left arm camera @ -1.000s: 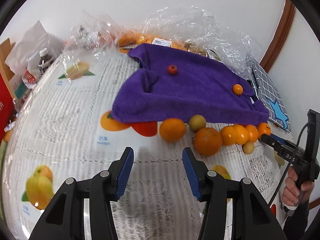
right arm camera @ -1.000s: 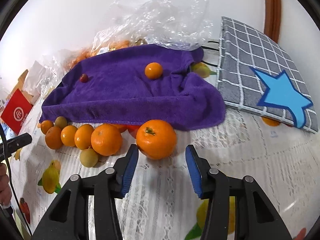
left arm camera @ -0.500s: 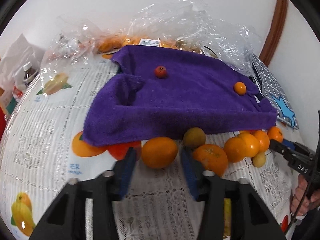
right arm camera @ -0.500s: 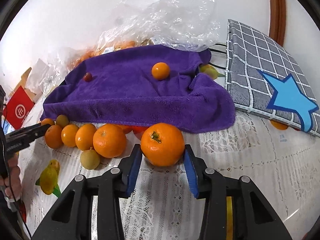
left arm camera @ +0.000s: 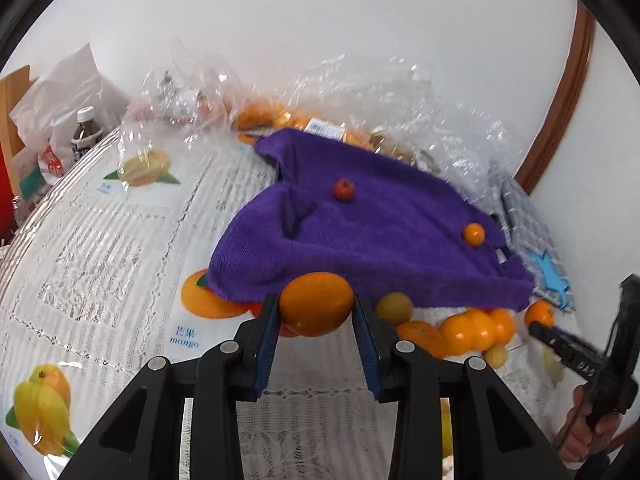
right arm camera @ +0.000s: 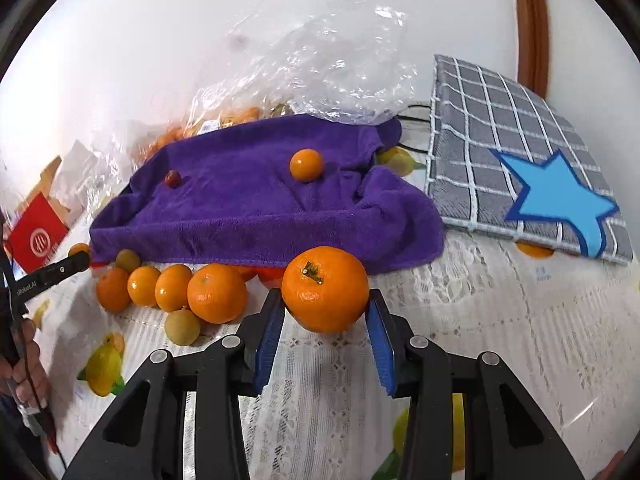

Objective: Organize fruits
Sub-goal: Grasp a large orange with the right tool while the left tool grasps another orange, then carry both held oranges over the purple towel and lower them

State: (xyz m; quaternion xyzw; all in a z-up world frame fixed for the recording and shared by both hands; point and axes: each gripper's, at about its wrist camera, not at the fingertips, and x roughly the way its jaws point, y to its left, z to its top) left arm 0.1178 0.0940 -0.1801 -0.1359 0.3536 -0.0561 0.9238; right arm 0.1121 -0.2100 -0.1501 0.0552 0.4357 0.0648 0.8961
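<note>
Both sets of jaws have just been closing, and since a second ago each has taken an orange that then lay free ahead of it. At nine o'clock in the left view a bottle (left arm camera: 83,133) and white bags sit half cut off by the rim, too blurred to read. Fruit inside the clear plastic bags (left arm camera: 280,92) at twelve shows only as orange smears. The left gripper (left arm camera: 315,312) is nearly closed, its blue pads pressing both sides of a smooth orange (left arm camera: 317,304) just before the purple towel (left arm camera: 372,240), whose near edge hides printed fruit on the tablecloth (left arm camera: 100,248). At three o'clock the loose row of fruit (left arm camera: 468,330) is blurred. In the right view, the right gripper (right arm camera: 325,312) is likewise clamped narrowly on a stemmed orange (right arm camera: 325,289), centre frame, touching the towel's hem. A small orange (right arm camera: 306,165) rests on the towel at twelve. The checked cloth (right arm camera: 500,140) at two covers something orange beneath it.
</note>
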